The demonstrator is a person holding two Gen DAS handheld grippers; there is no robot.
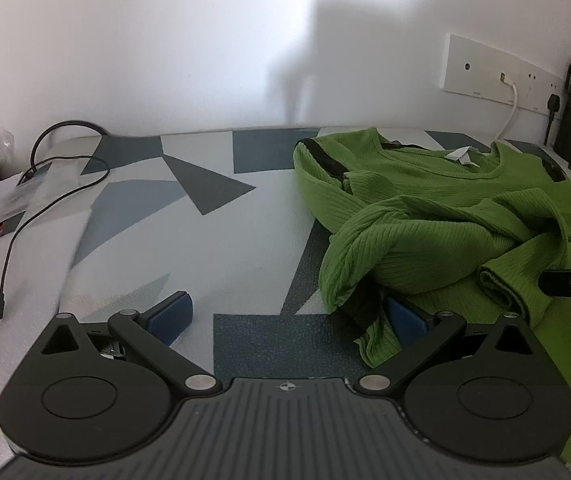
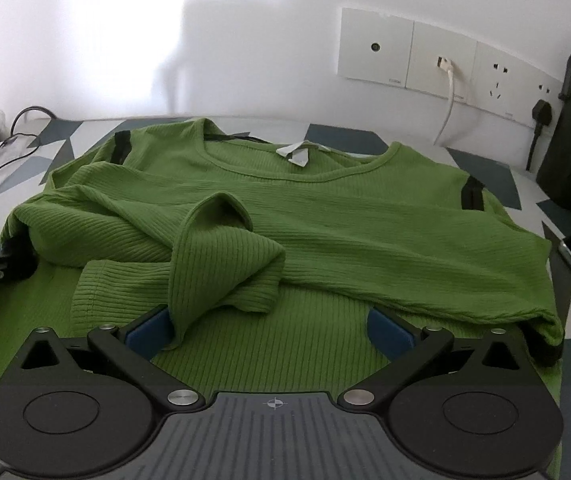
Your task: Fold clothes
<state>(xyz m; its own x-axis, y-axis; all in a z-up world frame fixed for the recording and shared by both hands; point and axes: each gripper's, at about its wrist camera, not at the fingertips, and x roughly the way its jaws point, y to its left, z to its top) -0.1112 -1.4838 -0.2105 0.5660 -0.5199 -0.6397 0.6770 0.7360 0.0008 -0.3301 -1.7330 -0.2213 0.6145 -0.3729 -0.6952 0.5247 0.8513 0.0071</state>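
Green ribbed top (image 1: 425, 208), part-folded on the patterned table (image 1: 205, 240); both grippers open.

Left wrist view: left gripper (image 1: 285, 314) low at the garment's left edge, fingers spread, gripping nothing; right pad tucked under a drooping fold, likely set to lift that side. Loose cable (image 1: 25, 216) far left. Right wrist view: right gripper (image 2: 271, 326) over the near hem, fingers apart; a sleeve (image 2: 213, 256) crossed over the body drapes against the left pad, neckline far.

I see the sweater (image 2: 325, 216) spread on the table (image 1: 221, 240), neckline toward the wall, one sleeve (image 2: 221, 256) folded across its body. My left gripper (image 1: 285, 316) sits at its left edge — my right gripper (image 2: 269, 330) over its hem. A cable (image 1: 41, 208) lies far left.
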